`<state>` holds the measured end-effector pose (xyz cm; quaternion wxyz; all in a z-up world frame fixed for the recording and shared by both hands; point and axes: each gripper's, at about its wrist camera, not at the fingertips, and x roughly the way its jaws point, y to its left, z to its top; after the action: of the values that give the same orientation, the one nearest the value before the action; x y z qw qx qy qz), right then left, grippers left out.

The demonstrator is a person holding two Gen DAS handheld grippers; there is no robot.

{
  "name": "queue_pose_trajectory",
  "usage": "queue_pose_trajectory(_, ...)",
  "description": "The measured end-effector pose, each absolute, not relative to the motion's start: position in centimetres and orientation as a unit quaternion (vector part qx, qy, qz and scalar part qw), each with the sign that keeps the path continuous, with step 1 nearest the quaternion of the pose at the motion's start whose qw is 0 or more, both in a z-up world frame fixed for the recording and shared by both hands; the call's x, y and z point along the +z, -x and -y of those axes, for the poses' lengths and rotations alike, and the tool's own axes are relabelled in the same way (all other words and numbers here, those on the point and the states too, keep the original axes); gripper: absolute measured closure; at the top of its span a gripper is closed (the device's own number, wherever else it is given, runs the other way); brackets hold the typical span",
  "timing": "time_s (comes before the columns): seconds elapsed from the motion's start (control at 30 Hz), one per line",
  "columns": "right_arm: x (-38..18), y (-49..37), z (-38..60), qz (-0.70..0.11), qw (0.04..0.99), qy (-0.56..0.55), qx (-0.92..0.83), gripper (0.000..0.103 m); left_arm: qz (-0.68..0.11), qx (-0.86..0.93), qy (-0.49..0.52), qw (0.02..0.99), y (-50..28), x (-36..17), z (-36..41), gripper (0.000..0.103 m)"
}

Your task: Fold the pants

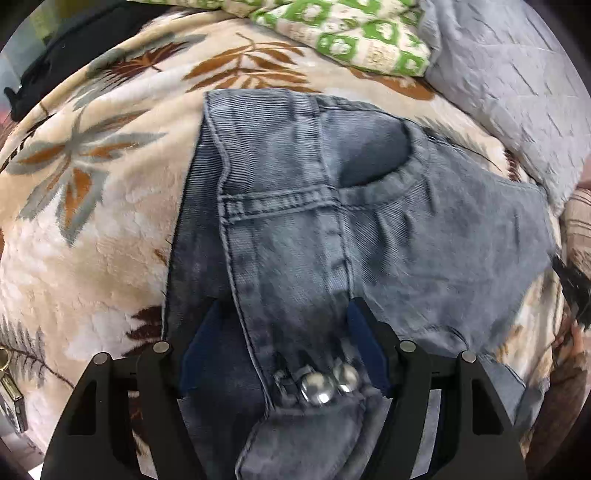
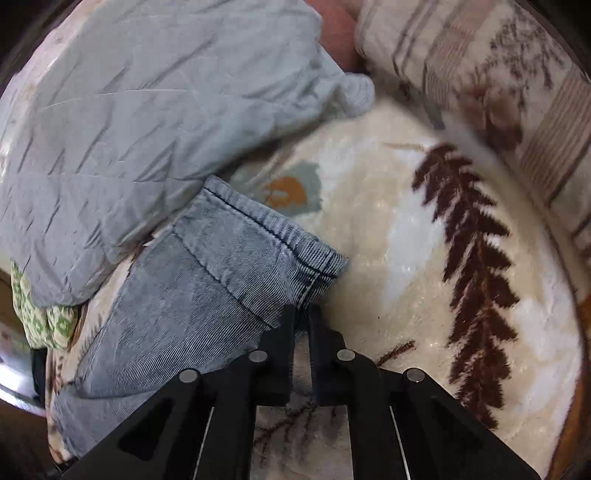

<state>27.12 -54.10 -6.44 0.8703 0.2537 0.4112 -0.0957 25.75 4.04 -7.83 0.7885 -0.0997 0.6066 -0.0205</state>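
Note:
Grey-blue denim pants (image 1: 314, 229) lie folded on a cream leaf-print blanket (image 1: 92, 221). In the left wrist view the waistband with two metal buttons (image 1: 327, 384) lies between the fingers of my left gripper (image 1: 284, 310), which is open over the cloth. In the right wrist view the hem end of the pants (image 2: 258, 243) lies on the blanket (image 2: 388, 258). My right gripper (image 2: 302, 314) is shut on the near edge of the hem.
A grey quilted duvet (image 1: 517, 92) lies at the back right; it also shows in the right wrist view (image 2: 129, 129). A green-patterned cloth (image 1: 351, 33) lies at the back. A striped pillow (image 2: 498, 92) lies beyond the blanket.

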Motion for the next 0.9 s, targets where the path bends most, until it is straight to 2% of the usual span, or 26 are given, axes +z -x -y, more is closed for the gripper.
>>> queue_pose_trajectory(0.07,-4.6,-26.7,54.4,-0.397,0.881,-0.241,-0.091,0.086,-0.6,-0.031,0.113,0.791,-25.6,-6.4,-5.0,0.038)
queue_pose_trajectory(0.1,-3.6,-26.5,54.6,-0.39,0.887,-0.229,-0.091,0.076,-0.587,-0.027,0.119,0.8,-25.7,-5.2,-6.0,0.038)
queue_pose_trajectory(0.13,-2.7,-26.6,54.8,-0.385,0.892,-0.221,-0.086,0.058,-0.579,-0.023,0.125,0.805,-25.9,-4.4,-6.7,0.038)
queue_pose_trajectory(0.2,-1.3,-27.3,54.7,-0.381,0.898,-0.203,-0.083,0.044,-0.567,-0.013,0.153,0.809,-27.1,-3.1,-8.6,0.035)
queue_pose_trajectory(0.23,-0.9,-27.9,54.5,-0.383,0.899,-0.197,-0.076,0.04,-0.566,-0.016,0.18,0.804,-28.1,-2.8,-9.6,0.031)
queue_pose_trajectory(0.37,-0.9,-31.3,53.7,-0.406,0.895,-0.181,-0.051,0.04,-0.596,-0.021,0.227,0.77,-31.4,-4.2,-10.5,0.03)
queue_pose_trajectory(0.47,-1.3,-34.7,52.7,-0.416,0.895,-0.153,-0.046,0.037,-0.602,-0.022,0.236,0.762,-32.8,-5.1,-10.0,0.03)
queue_pose_trajectory(0.53,-1.8,-37.0,52.0,-0.42,0.895,-0.14,-0.042,0.03,-0.602,-0.028,0.248,0.759,-33.5,-5.6,-9.8,0.03)
queue_pose_trajectory(0.7,-4.1,-42.1,51.0,-0.451,0.884,-0.119,-0.033,0.029,-0.604,-0.019,0.285,0.744,-35.5,-6.9,-11.2,0.03)
queue_pose_trajectory(0.77,-5.3,-43.4,50.5,-0.462,0.877,-0.132,-0.005,0.027,-0.604,-0.015,0.313,0.733,-35.7,-7.6,-12.1,0.03)
queue_pose_trajectory(0.8,-5.9,-44.0,50.1,-0.469,0.873,-0.132,0.003,0.023,-0.603,-0.016,0.328,0.727,-35.8,-8.0,-12.5,0.03)
queue_pose_trajectory(0.9,-6.6,-44.2,48.7,-0.465,0.881,-0.085,-0.012,0.022,-0.613,-0.018,0.341,0.713,-36.4,-9.3,-12.4,0.027)
